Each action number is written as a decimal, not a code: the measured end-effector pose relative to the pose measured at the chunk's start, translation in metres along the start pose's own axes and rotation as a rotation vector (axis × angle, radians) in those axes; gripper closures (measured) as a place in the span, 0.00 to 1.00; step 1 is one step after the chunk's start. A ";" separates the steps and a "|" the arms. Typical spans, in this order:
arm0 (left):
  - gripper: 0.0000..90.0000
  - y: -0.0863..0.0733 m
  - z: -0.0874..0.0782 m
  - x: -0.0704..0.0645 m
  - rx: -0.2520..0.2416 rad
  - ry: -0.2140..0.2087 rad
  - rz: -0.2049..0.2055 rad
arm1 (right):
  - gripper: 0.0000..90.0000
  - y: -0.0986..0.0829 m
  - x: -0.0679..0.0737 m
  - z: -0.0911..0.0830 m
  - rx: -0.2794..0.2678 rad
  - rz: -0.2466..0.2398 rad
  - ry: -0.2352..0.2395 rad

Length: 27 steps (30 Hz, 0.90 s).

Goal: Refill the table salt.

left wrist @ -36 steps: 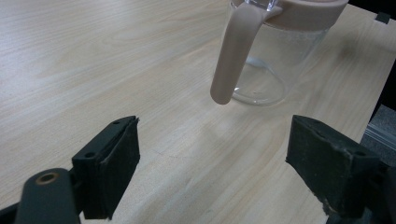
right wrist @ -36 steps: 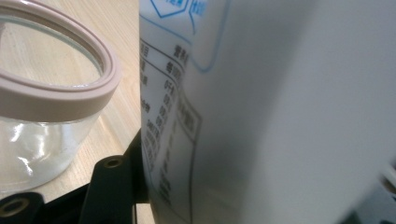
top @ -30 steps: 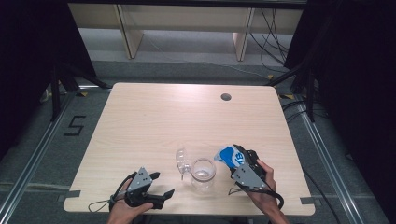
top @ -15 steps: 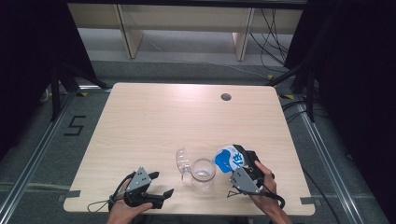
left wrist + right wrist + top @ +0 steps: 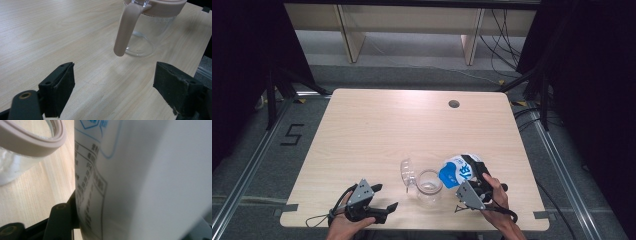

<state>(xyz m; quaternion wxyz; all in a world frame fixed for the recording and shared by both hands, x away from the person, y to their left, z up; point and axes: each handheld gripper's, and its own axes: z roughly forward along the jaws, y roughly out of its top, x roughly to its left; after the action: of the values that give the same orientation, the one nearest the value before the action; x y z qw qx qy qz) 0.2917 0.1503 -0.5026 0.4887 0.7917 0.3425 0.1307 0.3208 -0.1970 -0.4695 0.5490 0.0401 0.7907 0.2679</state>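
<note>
Near the table's (image 5: 362, 130) front edge, the right gripper (image 5: 473, 175) clamps a tilted milk carton (image 5: 455, 170) beside the glass pitcher (image 5: 428, 187), while the left gripper's (image 5: 379, 202) jaws stand wide apart.

Light wooden table (image 5: 377, 135), round grommet hole (image 5: 454, 104), shelving behind (image 5: 412, 20)

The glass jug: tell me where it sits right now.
In the high view the glass jug stands near the table's front edge, between the open left tool and the carton held in the right tool.

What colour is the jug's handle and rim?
Pale pink handle and rim on the clear glass jug; the left gripper view shows it best.
</note>
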 end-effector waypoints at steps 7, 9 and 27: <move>0.18 0.000 0.000 -0.001 0.001 -0.002 -0.013 | 0.50 0.001 0.004 0.002 0.003 -0.060 -0.018; 0.18 0.000 0.000 -0.001 0.001 -0.003 -0.011 | 0.50 0.001 0.006 0.003 0.005 -0.079 -0.011; 0.18 0.000 -0.001 -0.001 0.007 -0.001 0.021 | 0.50 0.000 0.009 0.007 0.016 -0.130 0.001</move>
<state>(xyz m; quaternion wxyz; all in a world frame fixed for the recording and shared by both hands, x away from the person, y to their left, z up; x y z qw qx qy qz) 0.2909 0.1501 -0.5020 0.4850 0.7969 0.3344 0.1340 0.3240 -0.1914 -0.4788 0.5644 -0.0070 0.7941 0.2254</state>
